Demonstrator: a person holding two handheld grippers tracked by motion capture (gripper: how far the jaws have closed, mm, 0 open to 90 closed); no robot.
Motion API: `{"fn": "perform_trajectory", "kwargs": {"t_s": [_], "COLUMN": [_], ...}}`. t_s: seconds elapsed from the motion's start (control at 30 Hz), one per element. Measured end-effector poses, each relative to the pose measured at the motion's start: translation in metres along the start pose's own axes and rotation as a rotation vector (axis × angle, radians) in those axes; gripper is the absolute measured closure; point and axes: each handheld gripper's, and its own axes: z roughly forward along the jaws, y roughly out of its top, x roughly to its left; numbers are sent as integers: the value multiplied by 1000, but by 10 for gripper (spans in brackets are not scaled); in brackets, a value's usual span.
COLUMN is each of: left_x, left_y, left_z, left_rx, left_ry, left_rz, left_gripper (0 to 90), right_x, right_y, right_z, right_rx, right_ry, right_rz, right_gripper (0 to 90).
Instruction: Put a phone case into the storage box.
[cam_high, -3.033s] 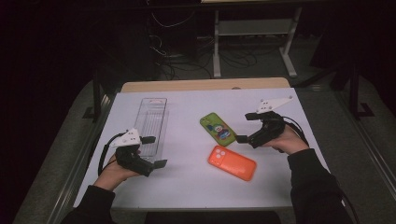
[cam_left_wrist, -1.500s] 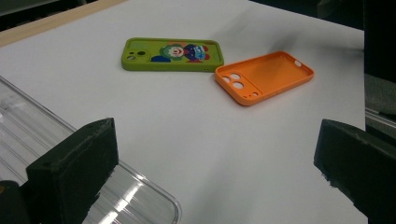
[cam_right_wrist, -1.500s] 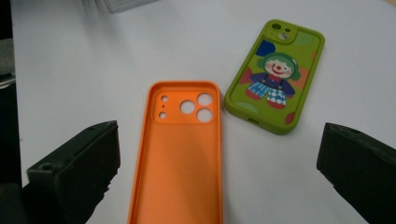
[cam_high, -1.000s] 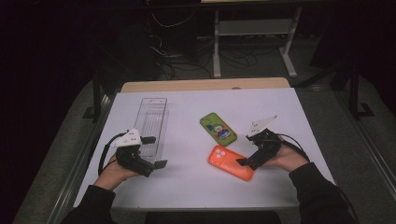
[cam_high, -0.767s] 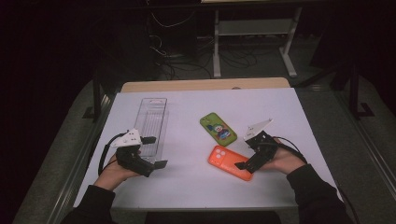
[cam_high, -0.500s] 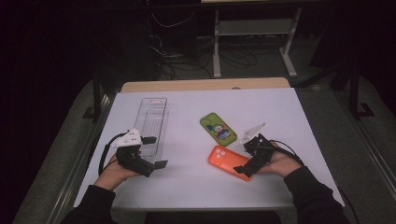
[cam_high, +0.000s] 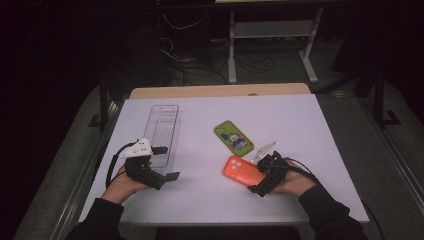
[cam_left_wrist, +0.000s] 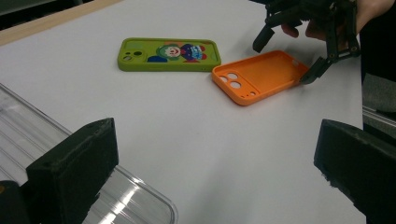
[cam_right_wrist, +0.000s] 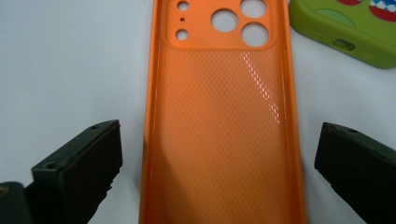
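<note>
Right gripper view looks straight down the right tool (cam_right_wrist: 215, 186), whose 2 jaws stand wide, 1 on each side of the orange phone case (cam_right_wrist: 219, 130); the case lies flat on the counter, hollow side up, camera holes at the far end, so its long edges sit ready for a squeeze across the width. Nothing is gripped yet. Just beyond it lies the green phone case (cam_right_wrist: 345, 37), printed side up and close to the orange one's far end. In the high view the left tool (cam_high: 167, 162) rests near the counter's front edge, jaws also wide and empty, beside the near end of the clear plastic tray (cam_high: 162, 130), probably waiting its turn. The white counter (cam_high: 310, 120) is otherwise bare; behind it stands a dark room with trailing cables and a metal stand.
</note>
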Motion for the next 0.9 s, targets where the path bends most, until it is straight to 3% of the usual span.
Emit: {"fn": "perform_trajectory", "kwargs": {"t_s": [0.4, 0.9], "left_x": [0, -1], "left_y": [0, 0], "left_z": [1, 1], "left_rx": [0, 2], "left_ry": [-2, -4], "left_rz": [0, 4], "left_gripper": [0, 0], "right_x": [0, -2], "right_y": [1, -1], "right_z": [7, 5], "right_rx": [10, -1], "right_ry": [0, -16], "right_rz": [0, 8], "right_gripper": [44, 137]}}
